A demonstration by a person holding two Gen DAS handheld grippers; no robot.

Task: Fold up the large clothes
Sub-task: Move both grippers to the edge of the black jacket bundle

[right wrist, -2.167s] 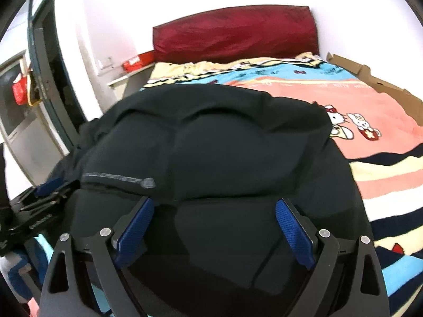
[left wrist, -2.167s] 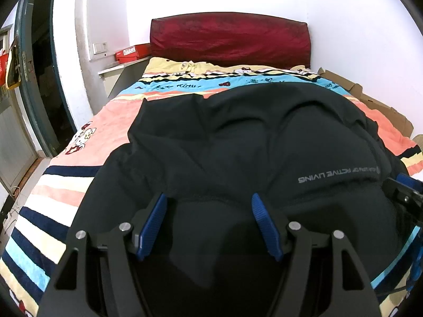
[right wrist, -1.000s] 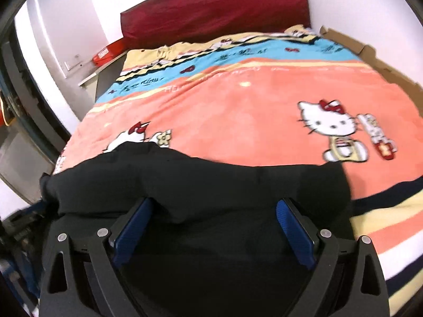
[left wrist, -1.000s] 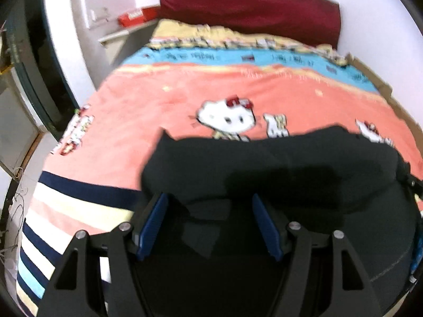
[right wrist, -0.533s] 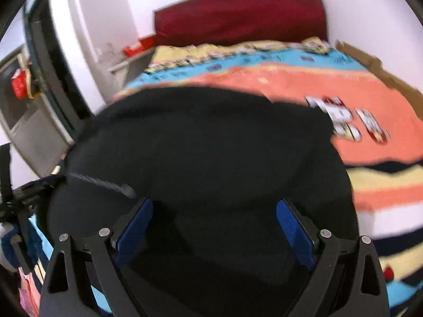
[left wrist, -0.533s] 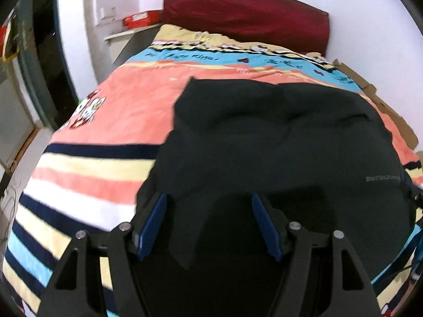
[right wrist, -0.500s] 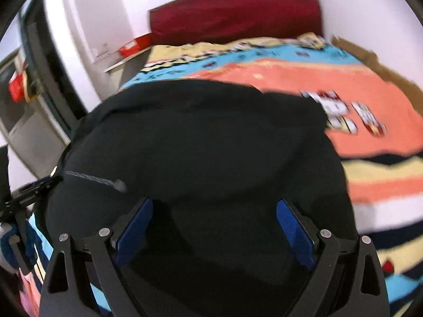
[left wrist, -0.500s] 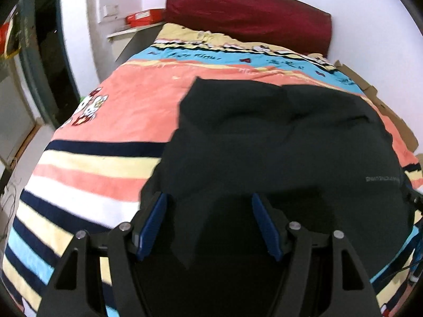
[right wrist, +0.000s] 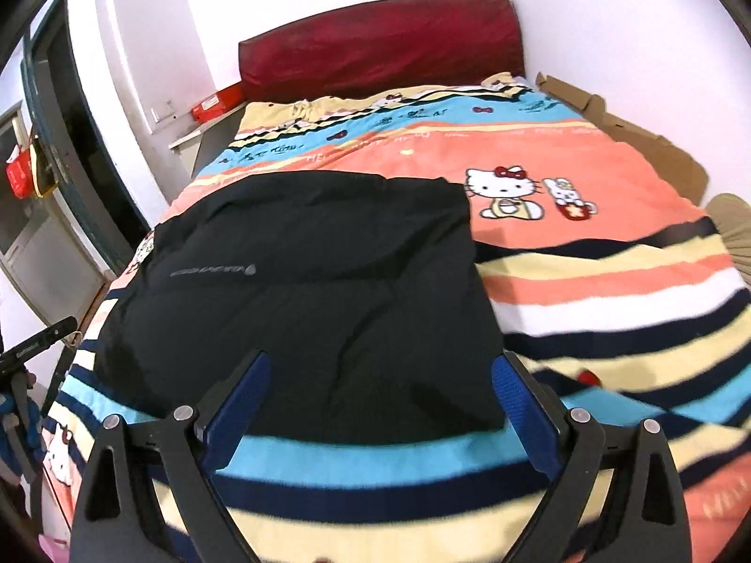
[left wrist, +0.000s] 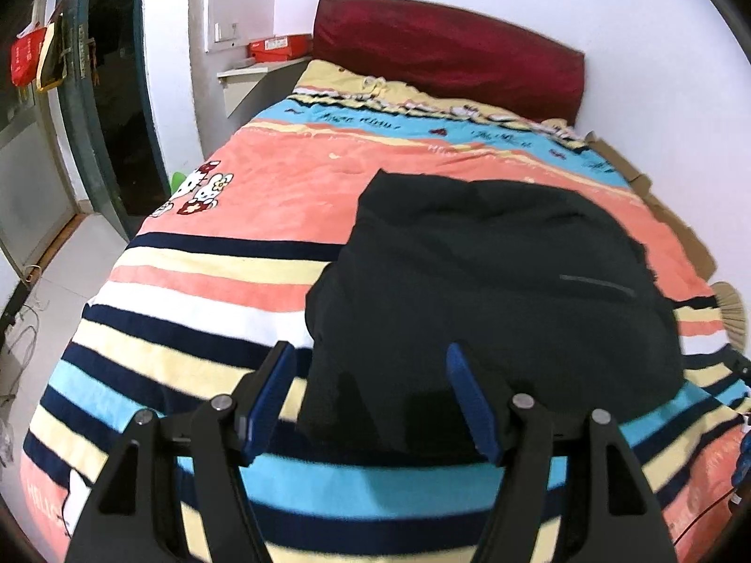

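Black garment [left wrist: 493,281] lies folded on striped bed [left wrist: 197,291], both claws, left [left wrist: 371,396] & right [right wrist: 380,403], spread wide w/ nothing gripped (only right view shows the cat print [right wrist: 504,190] far right).

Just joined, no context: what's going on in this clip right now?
A person is folding a black garment on a bed with a striped cartoon blanket, holding a gripper in each hand. The garment lies as a folded, roughly rectangular bundle on the blanket. The left gripper and right gripper are both open, with nothing between their fingers, above the garment's near edge.
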